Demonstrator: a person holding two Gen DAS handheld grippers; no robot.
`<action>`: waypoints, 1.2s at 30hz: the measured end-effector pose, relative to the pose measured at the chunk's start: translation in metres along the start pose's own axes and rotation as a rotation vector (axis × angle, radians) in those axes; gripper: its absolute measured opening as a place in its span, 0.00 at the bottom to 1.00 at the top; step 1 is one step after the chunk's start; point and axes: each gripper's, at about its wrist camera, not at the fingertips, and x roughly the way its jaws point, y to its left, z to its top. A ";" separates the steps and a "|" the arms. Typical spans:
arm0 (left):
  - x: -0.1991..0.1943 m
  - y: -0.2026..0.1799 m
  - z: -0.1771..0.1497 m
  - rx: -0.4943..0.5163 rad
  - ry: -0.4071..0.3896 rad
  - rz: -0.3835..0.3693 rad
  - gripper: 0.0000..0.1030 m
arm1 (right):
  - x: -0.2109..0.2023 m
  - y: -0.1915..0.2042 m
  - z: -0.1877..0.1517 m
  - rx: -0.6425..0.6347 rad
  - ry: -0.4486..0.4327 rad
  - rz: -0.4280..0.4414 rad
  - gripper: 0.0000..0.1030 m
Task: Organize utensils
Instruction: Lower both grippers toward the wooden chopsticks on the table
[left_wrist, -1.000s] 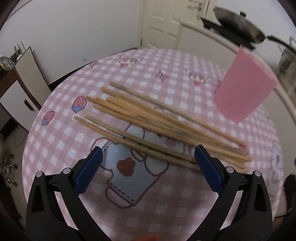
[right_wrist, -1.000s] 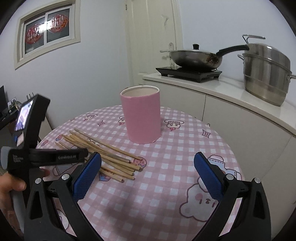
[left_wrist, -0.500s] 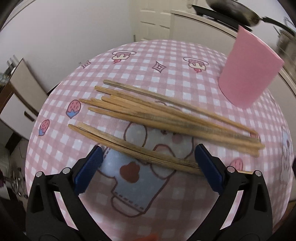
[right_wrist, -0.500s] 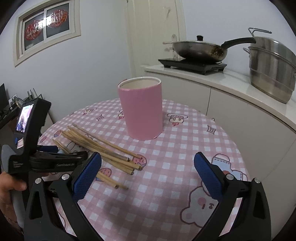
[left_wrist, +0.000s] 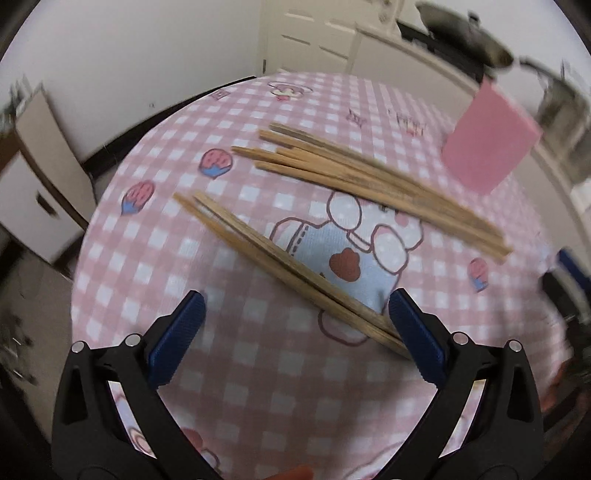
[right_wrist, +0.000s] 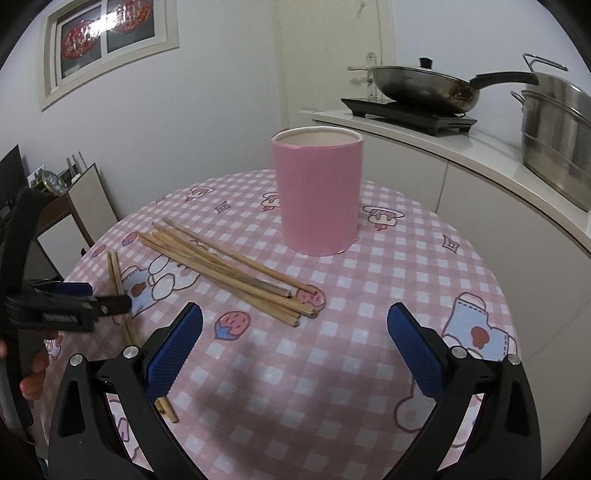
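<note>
Hovering my left hand-held gripper (left_wrist: 295, 325) wide open over 2 chopsticks (left_wrist: 280, 266): light, stiff, slippery; I'd pinch mid-length. Right hand-held gripper (right_wrist: 295, 332) open, empty.

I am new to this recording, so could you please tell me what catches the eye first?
A tall pink cup stands upright at the far side of the checked tablecloth. A bundle of wooden chopsticks lies in front of it, with a separate pair beside the open left gripper.
</note>
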 end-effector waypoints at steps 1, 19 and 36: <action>-0.003 0.005 -0.001 -0.036 -0.007 -0.015 0.95 | 0.000 0.003 0.000 -0.008 0.002 0.002 0.93; -0.004 0.015 -0.003 -0.052 -0.010 0.153 0.92 | 0.012 0.020 0.000 -0.057 0.035 0.003 0.93; 0.002 0.011 0.000 0.006 -0.006 0.116 0.92 | 0.034 0.053 0.006 -0.226 0.092 0.025 0.93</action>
